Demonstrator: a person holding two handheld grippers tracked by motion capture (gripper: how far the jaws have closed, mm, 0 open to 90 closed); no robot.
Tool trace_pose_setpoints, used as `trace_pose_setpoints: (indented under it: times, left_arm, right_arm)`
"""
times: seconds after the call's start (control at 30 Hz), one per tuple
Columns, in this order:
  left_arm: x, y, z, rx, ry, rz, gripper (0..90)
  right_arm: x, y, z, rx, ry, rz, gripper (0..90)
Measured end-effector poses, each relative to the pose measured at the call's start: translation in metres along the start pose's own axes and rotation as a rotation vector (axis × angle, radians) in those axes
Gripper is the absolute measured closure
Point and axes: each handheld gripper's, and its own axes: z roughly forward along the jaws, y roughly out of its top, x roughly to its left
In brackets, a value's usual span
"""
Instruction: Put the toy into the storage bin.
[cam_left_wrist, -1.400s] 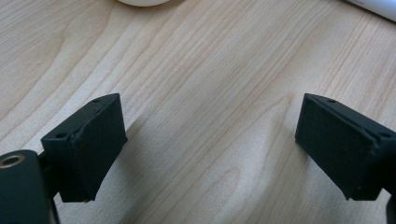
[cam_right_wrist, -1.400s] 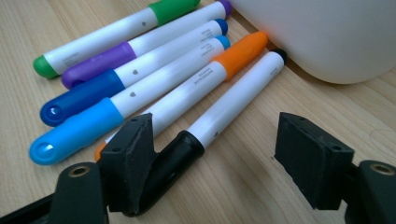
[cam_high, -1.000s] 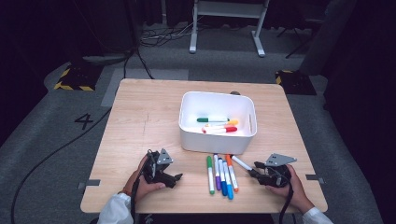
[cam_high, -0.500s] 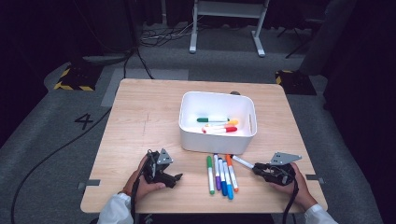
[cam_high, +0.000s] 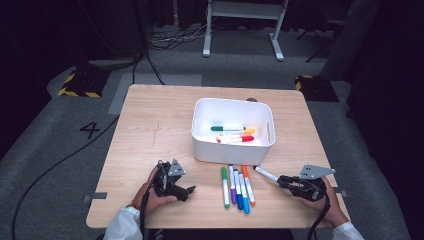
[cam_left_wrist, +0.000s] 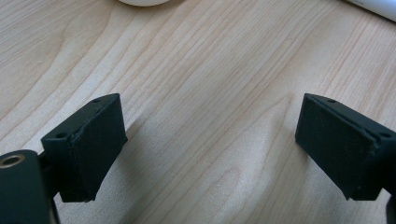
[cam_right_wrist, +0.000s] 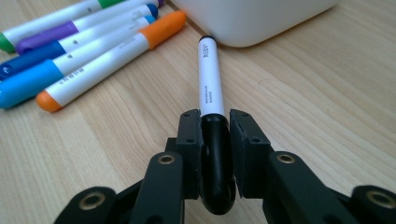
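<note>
Near the table's right front edge, the right gripper (cam_high: 286, 181) has just been closing and now clamps the black-capped marker (cam_right_wrist: 211, 84) by its cap, its far end near the white bin (cam_high: 232, 131). Left gripper (cam_high: 186, 191) rests wide, empty. Step: pickup. Next, likely a lift and carry over the bin's rim.

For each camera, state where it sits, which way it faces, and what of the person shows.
High view: above the near edge, facing forward and down on table; both hands, left gripper, right gripper.
Left gripper view: on that gripper, facing bare wood between open jaws.
Right gripper view: along jaws shut on black marker, toward bin.
Shared: black marker, bin, loose markers.
</note>
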Motion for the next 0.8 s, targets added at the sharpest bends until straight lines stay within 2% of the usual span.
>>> trace_pose_setpoints:
  times: [0.1, 0.43, 0.57, 0.6, 0.8]
  left_arm:
    - [0.0, 0.0, 0.0, 0.0, 0.0, 0.0, 8.8]
    - [0.0, 0.0, 0.0, 0.0, 0.0, 0.0, 8.8]
    - [0.0, 0.0, 0.0, 0.001, 0.001, 0.001, 8.8]
    - [0.0, 0.0, 0.0, 0.001, 0.001, 0.002, 8.7]
    - [0.0, 0.0, 0.0, 0.001, 0.001, 0.001, 8.7]
  right_arm:
    - [-0.002, -0.001, -0.009, -0.035, 0.013, 0.019, 75.3]
    - [-0.011, 0.0, -0.042, -0.127, -0.044, 0.039, 75.3]
    - [-0.016, -0.001, -0.051, -0.164, -0.038, 0.067, 75.3]
    - [-0.019, 0.0, -0.058, -0.184, -0.049, 0.067, 75.3]
    - [-0.024, 0.009, -0.075, -0.23, -0.071, 0.058, 75.3]
